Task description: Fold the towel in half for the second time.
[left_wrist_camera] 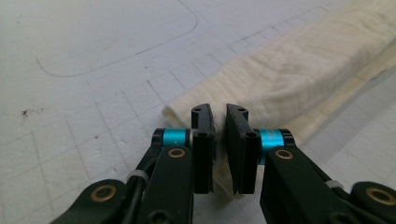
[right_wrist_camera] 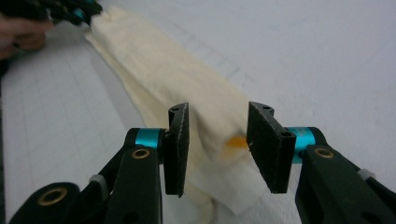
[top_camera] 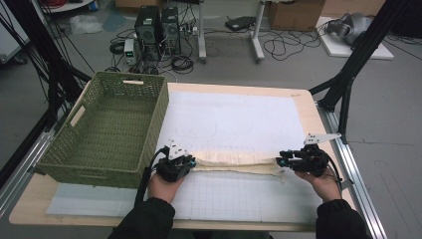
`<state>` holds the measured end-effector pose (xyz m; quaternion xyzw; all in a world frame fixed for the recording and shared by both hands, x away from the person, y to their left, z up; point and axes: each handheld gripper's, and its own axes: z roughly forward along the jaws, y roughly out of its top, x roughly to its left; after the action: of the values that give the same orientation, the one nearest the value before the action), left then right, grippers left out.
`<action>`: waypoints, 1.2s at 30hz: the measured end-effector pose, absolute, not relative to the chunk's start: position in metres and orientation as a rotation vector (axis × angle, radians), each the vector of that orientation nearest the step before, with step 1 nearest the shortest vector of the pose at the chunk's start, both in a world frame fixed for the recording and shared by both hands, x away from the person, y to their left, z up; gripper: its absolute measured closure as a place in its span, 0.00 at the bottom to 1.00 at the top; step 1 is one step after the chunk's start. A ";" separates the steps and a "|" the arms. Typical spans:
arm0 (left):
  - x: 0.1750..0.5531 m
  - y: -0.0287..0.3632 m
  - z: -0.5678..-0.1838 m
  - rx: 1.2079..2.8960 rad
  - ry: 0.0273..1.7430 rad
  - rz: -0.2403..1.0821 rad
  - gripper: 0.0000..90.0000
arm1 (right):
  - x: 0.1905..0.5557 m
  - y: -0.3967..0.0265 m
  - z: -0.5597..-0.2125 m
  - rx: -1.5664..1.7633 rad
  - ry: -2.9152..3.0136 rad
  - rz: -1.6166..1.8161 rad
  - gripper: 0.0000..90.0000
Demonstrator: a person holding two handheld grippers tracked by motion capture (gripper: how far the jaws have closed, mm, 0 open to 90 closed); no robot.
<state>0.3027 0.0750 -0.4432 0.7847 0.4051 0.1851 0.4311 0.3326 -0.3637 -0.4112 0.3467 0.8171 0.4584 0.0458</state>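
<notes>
Found the cloth (top_camera: 239,162) already folded into a long narrow strip, lying flat on the counter (top_camera: 307,105) parallel to its front edge, about midway between the left and right edges. Judged the folding partly done: lengthwise folds in place and set down, further folds or a move into the basket (top_camera: 149,124) at the counter's left rear corner probably left, with nothing seen inside it. Saw the left hand-held gripper (left_wrist_camera: 218,109) at the strip's left end, jaws parted only by a narrow slit, pads seemingly not pressing the fabric, the cloth end lying just behind and below them. Saw the right hand-held gripper (right_wrist_camera: 219,109) at the strip's right end, jaws standing well apart with the cloth between them, untouched by either pad. Read both as let go of the cloth. Noted both hands low over the counter near its front edge, palms under the tools, grippers held about level and pointed inward toward each other along the strip, forearms entering from the front edge.
</notes>
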 end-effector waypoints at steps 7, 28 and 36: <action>0.303 0.074 -0.443 1.953 1.008 0.442 0.87 | 0.343 -0.336 -0.407 1.025 2.542 1.371 0.79; 0.309 0.068 -0.405 1.852 0.986 0.433 0.62 | 0.323 -0.326 -0.442 1.043 2.622 1.224 0.93; 0.319 0.059 -0.396 1.848 0.991 0.452 0.64 | 0.319 -0.325 -0.442 1.038 2.614 1.233 0.93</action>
<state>0.3193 0.0586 -0.3958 0.7568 0.4059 0.1850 0.4777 0.3194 -0.3255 -0.4423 0.3378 0.8507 0.4012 0.0353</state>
